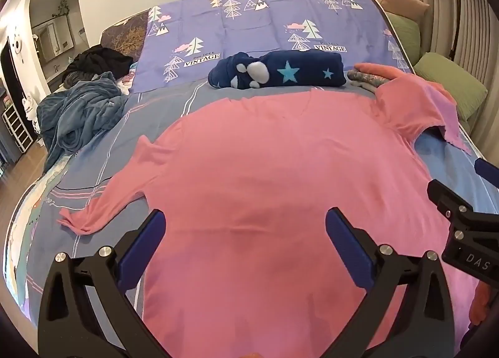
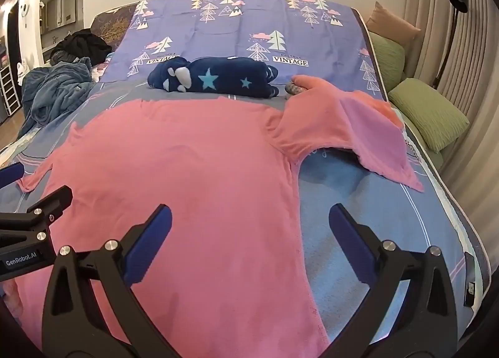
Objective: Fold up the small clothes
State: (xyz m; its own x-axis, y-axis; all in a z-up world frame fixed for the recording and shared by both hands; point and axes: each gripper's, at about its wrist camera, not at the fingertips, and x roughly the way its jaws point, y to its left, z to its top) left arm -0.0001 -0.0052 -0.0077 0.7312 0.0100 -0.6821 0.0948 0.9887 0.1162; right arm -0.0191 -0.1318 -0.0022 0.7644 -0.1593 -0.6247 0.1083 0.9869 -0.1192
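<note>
"VINTAGE" on the purple sheet (image 1: 249, 17); "GenRobot.AI" on the left gripper (image 2: 18, 177).

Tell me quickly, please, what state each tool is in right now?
Left tool: open, holding nothing, above the pink shirt.
Right tool: open, holding nothing, over the shirt's right edge.

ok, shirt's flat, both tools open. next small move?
Probably bring the right tool to the right sleeve and pinch its cuff: that sleeve lies rumpled over other clothes near the bed's edge, while the shirt body lies flat and nothing is gripped.
</note>
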